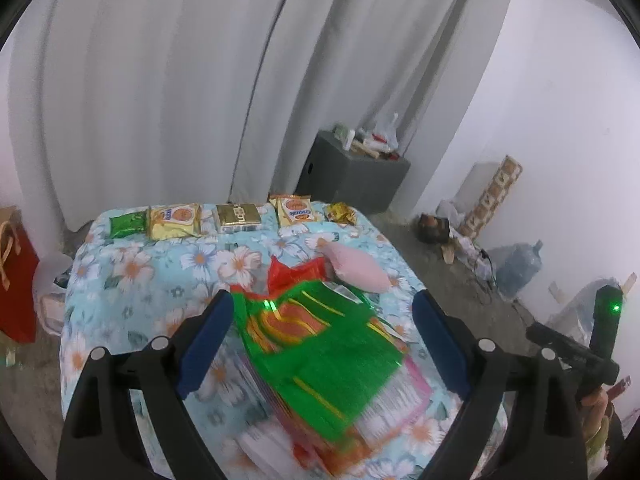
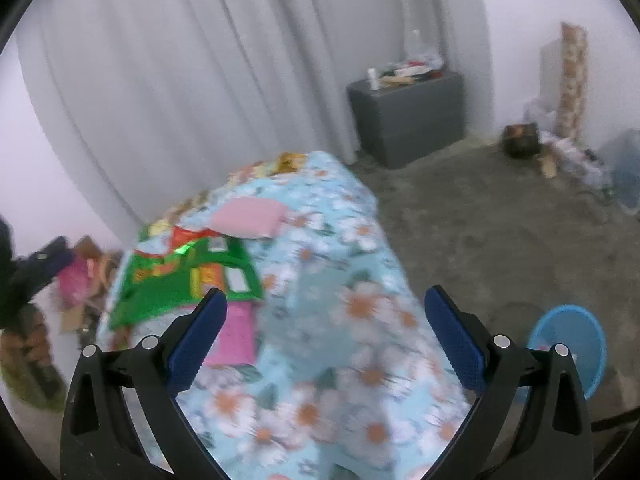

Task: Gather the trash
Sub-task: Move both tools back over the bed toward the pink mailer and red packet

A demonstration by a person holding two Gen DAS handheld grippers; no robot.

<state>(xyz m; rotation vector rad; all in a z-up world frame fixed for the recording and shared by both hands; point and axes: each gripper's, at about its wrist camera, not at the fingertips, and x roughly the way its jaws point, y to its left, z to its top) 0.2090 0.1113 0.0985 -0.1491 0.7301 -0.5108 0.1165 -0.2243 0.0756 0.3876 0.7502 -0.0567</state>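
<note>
Between the left jaws: the left gripper hangs spread wide and empty over a green foil wrapper that tops a loose pile on the floral-clothed surface.
Right jaws: the right gripper is also wide open, holding nothing, above bare cloth beside that pile.
Pile: pink packets and a red wrapper lie under and behind the green one, touching it.
Pink pouch: a soft pink pouch sits just beyond the pile.
Far edge: a row of snack packets lines the surface's far side, well apart from both grippers.
Bin: a blue basket stands on the floor to the right, probably the drop point.
Risk: slick, overlapping foil could slide, so one pinch may drag several pieces or drop them off the edge.
Risk, view: blur in the right wrist view makes aiming uncertain.
</note>
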